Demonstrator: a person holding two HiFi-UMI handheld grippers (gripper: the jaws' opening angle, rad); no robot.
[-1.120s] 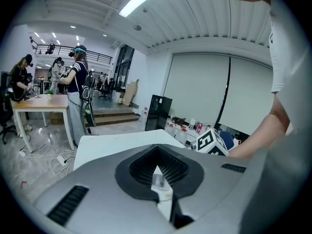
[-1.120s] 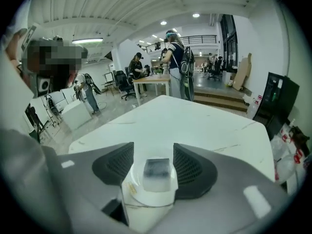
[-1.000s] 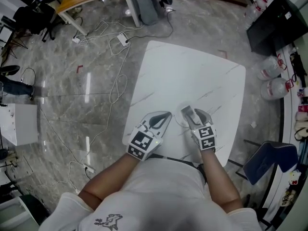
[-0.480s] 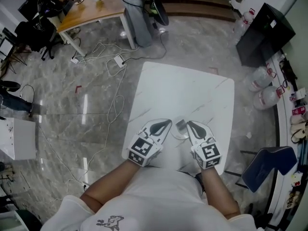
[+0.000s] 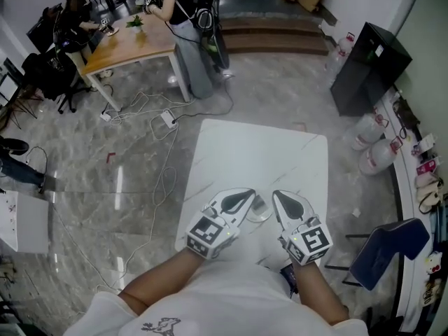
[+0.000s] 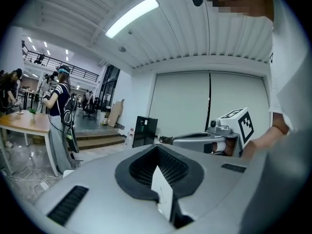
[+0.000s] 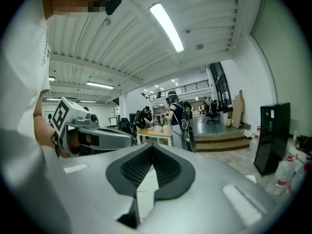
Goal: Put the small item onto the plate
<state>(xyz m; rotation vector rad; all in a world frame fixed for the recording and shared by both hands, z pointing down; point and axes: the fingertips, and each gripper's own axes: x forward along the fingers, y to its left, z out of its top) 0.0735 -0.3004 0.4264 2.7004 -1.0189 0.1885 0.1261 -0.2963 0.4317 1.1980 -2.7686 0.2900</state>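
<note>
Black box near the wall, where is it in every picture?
Head view: the black box stands upper right, on the floor past the white table.
Left gripper view: the black box sits near the middle, slightly left.
Right gripper view: the black box is at the far right.
Shared landmark: the steps lie just left of it in all three.

Plate [image 5: 258,211] on table [image 5: 266,152], between left tool [image 5: 248,195] and right tool [image 5: 278,197]

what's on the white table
A small round plate with a greyish item on it, between the left gripper and right gripper. They hide the near part of the white table.
</note>
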